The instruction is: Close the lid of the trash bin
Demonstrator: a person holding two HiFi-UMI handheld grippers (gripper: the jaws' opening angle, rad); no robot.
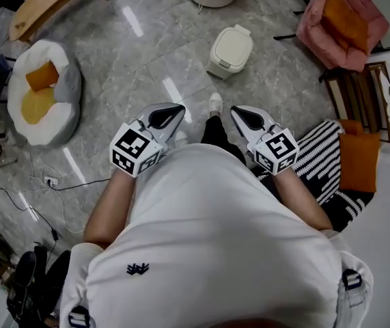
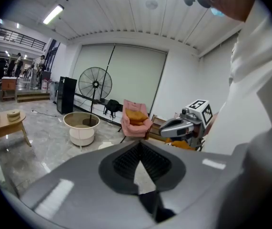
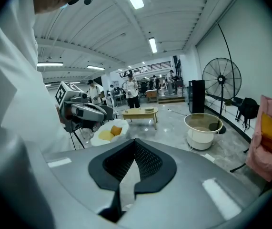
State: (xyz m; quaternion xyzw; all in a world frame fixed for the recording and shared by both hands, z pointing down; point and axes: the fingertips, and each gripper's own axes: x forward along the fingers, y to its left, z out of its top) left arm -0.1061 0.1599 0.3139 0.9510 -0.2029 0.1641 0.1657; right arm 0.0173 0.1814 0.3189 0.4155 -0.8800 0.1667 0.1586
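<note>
Left tool [image 1: 179, 108] and right tool [image 1: 235, 111] sit closed, empty; bin [image 1: 220, 69] at 12 o'clock, lid [image 1: 233, 46] seemingly down, may skid if shoved.

The floor [image 1: 147, 53] is polished grey stone-look tile, glossy enough to mirror the ceiling lights. The trash bin [image 1: 231, 50] has a smooth cream plastic shell with a soft sheen. The left hand-held gripper [image 1: 169, 115] and the right hand-held gripper [image 1: 248, 117] have shiny grey plastic casings around matt black ribbed pads [image 3: 146, 162]. The armchair [image 1: 341, 19] is soft pink cloth. The low table [image 1: 48, 5] is pale, smooth wood.
</note>
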